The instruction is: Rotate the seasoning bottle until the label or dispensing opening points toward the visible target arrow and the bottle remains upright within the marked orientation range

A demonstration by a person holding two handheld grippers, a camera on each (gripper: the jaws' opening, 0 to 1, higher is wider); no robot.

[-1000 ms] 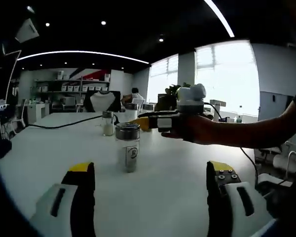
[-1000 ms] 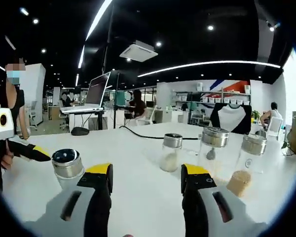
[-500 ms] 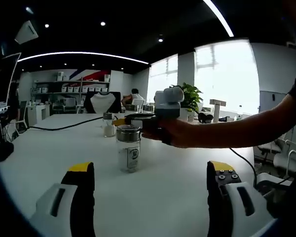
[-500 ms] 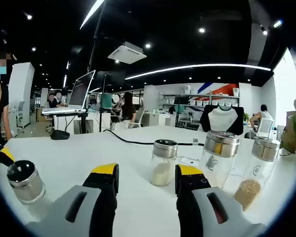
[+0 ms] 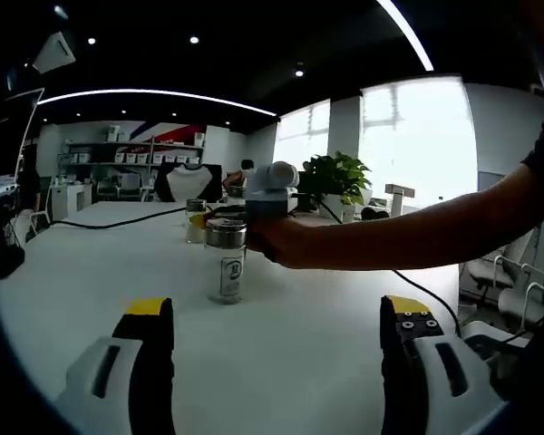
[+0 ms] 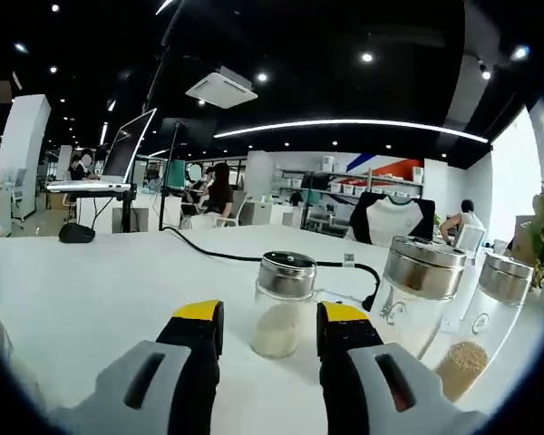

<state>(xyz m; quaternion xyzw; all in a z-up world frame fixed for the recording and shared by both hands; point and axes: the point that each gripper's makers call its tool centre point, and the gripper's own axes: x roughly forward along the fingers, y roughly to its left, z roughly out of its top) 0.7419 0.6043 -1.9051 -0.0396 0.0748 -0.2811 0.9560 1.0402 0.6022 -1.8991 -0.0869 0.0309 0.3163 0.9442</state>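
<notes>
A clear seasoning bottle [image 5: 225,264] with a metal lid and a small label stands upright on the white table [image 5: 308,317], ahead of my left gripper [image 5: 276,319]. That gripper is wide open and well short of the bottle. In the right gripper view, a small bottle of white powder [image 6: 281,306] stands upright just beyond my right gripper [image 6: 269,319]. Its yellow-tipped jaws are open, one on each side of the bottle's lower half, and I cannot tell whether they touch it. In the left gripper view, a hand holds the right gripper [image 5: 214,214] behind the near bottle, beside that small bottle [image 5: 196,223].
Right of the small bottle stand a taller metal-lidded bottle [image 6: 419,292] and one with brown grains [image 6: 482,319]. A black cable [image 6: 245,257] runs across the table behind them. A laptop on a stand [image 6: 118,156] and people are in the background. An arm [image 5: 435,237] crosses from the right.
The right gripper has moved forward to the white-powder bottle and its jaws have narrowed a little. In the left gripper view the hand and right gripper have shifted left, behind the near bottle.
</notes>
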